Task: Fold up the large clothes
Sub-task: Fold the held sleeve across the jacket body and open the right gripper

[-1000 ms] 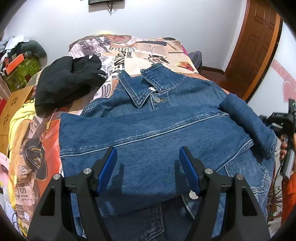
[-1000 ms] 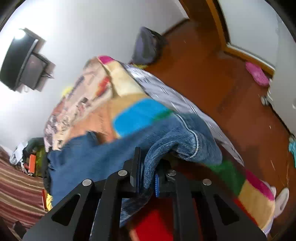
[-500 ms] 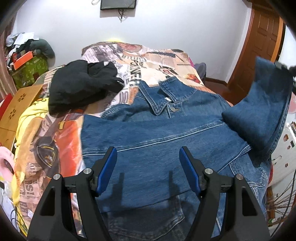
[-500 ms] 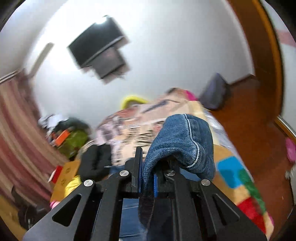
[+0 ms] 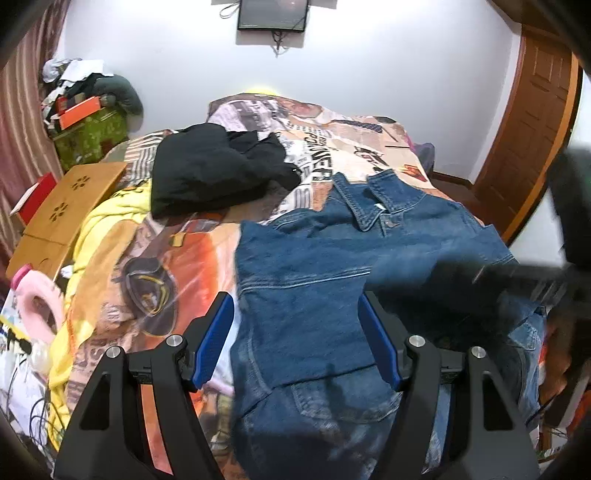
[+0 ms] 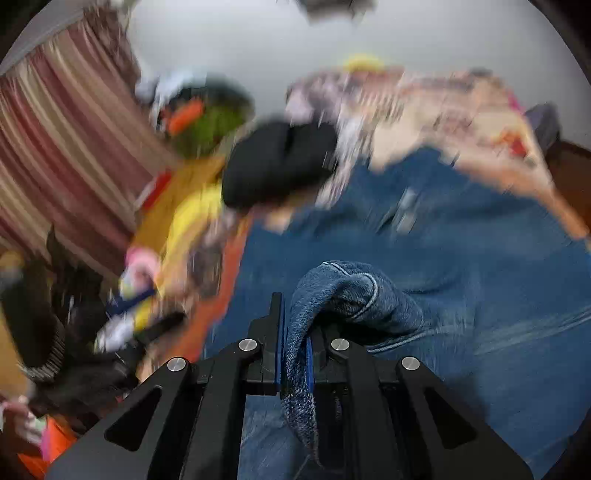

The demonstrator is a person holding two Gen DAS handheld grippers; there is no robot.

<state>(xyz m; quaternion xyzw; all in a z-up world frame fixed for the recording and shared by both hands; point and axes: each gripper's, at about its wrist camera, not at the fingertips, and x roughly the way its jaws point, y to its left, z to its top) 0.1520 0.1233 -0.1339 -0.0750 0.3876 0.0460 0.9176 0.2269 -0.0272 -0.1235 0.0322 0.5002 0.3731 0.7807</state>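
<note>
A plain white wall [image 5: 369,74] backs the room, with a dark flat screen [image 5: 272,14] mounted high on it. A brown panelled wooden door [image 5: 532,140] stands at the right. Striped maroon curtains [image 5: 18,122] hang on the left. The bed [image 5: 332,122], under a printed collage bedspread, reaches the wall. A green patterned box [image 5: 88,136] sits beyond the bed's far left corner.

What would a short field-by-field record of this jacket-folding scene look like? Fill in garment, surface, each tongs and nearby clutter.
garment: denim jacket, spread out, collar away from camera
surface: bed with printed blanket
left tongs: open, empty, above jacket
right tongs: shut on denim sleeve
clutter: black garment beside collar; yellow cloth at bed's edge
</note>
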